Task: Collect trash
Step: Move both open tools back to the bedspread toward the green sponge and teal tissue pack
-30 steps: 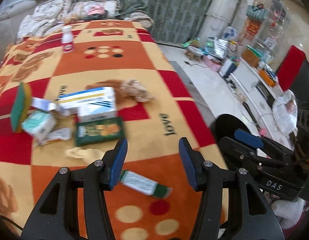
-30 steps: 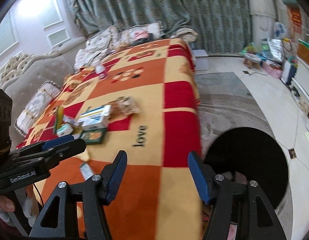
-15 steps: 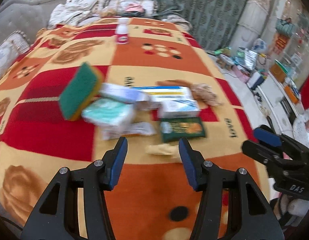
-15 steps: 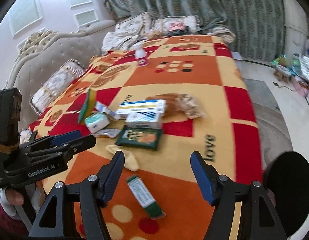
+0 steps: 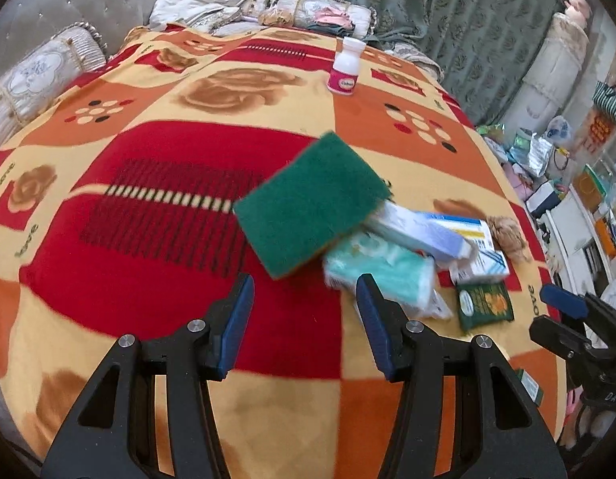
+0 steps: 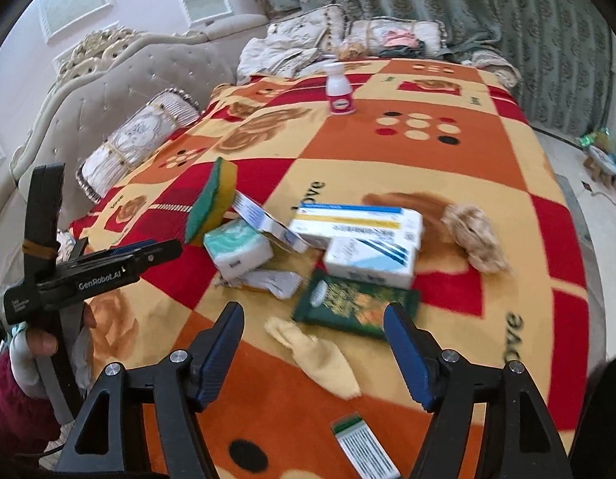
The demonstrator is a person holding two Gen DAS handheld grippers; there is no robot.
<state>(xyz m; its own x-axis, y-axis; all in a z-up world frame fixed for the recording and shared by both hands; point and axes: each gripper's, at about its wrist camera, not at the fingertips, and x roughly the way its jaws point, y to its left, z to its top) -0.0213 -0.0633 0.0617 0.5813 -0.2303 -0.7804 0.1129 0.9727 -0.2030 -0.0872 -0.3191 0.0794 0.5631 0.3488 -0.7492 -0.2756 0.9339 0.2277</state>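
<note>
Bed with a loud red-orange blanket [image 6: 487,151], and the trash sits heaped mid-blanket: green sponge [image 5: 308,199] leaning on a teal tissue pack [image 5: 382,271], white boxes [image 6: 360,221] beside it, dark green packet [image 6: 354,305] nearer me, a yellowish crumpled wrapper [image 6: 320,357] nearest. My left gripper [image 5: 304,323] hangs released over the blanket near the sponge, gripping nothing. My right gripper [image 6: 314,351] has just been spreading its fingers, the wrapper between them but untouched.
</note>
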